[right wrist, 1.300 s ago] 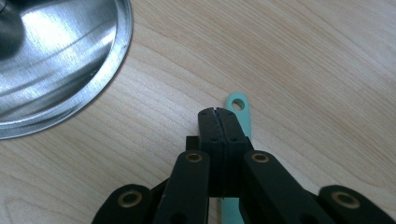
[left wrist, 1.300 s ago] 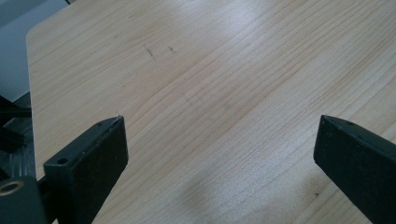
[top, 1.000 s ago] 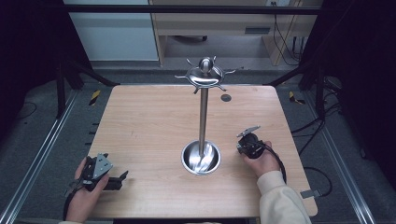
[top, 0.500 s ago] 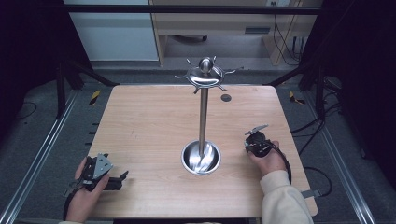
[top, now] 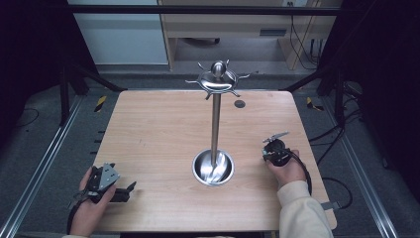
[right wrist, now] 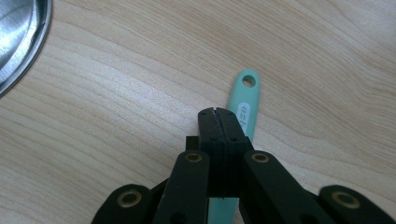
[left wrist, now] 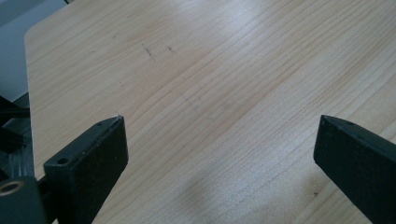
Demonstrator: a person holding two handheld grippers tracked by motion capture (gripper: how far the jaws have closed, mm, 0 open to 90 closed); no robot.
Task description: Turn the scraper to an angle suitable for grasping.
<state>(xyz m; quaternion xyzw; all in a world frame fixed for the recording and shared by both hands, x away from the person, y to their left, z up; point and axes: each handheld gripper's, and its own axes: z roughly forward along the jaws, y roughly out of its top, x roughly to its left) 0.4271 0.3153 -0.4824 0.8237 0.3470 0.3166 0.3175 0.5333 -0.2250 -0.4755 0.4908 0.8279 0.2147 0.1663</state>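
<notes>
Right tongs (right wrist: pixel 217 112) over teal handle (right wrist: pixel 244 100)

My light wood table (top: pixel 158 134), steel stand's round base (top: pixel 213 167) near its middle, mint-green handle (right wrist: pixel 243 109) flat on the boards.

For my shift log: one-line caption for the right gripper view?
Right gripper, jaws shut, above a mint-green handle lying on the wooden table.
</notes>
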